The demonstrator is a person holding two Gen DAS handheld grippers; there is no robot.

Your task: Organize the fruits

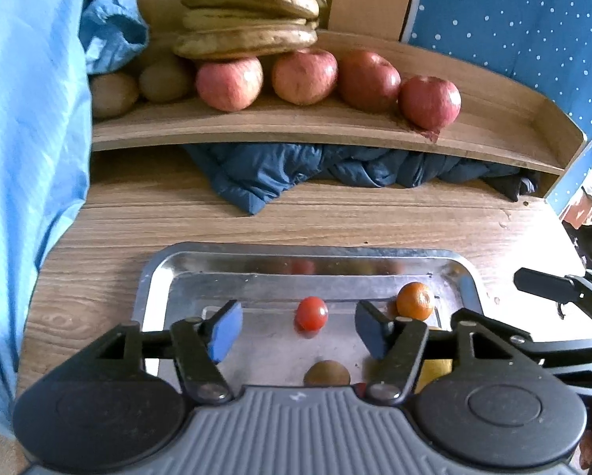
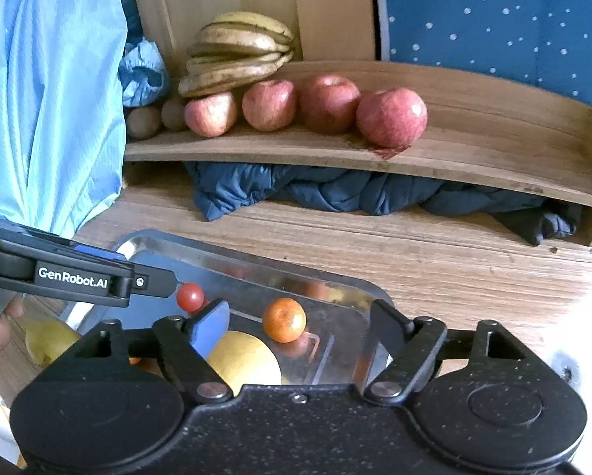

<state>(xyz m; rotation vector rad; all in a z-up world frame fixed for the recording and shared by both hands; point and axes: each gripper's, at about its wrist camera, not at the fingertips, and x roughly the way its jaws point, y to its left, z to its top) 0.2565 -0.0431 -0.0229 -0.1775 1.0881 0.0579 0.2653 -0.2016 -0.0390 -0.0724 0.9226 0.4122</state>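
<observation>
1. Left wrist view: the left tongs (image 1: 298, 330) stand well open above the metal tray (image 1: 155, 277) with nothing between the pads. The cherry tomato (image 1: 311, 312) lies on the tray floor just ahead, between the two pads but touching neither. A kiwi (image 1: 327, 373) sits nearer the camera, and the small orange (image 1: 414, 301) lies just beyond the right-hand pad. On the shelf (image 1: 296, 130) behind, apples (image 1: 229, 83), kiwis (image 1: 165, 81) and bananas (image 1: 252, 12) are already lined up.

2. Right wrist view: the right tongs (image 2: 300, 332) are also wide open and empty. A yellow pear-like fruit (image 2: 244, 360) lies low between the jaws, close to the left pad; the same orange (image 2: 284, 320) rests just beyond it on the tray.

3. Judgement: both tongs look to be between picks. The next move calls for lowering onto one fruit, centring it between the pads, and closing gently, since round fruit may roll on the slick metal.
</observation>
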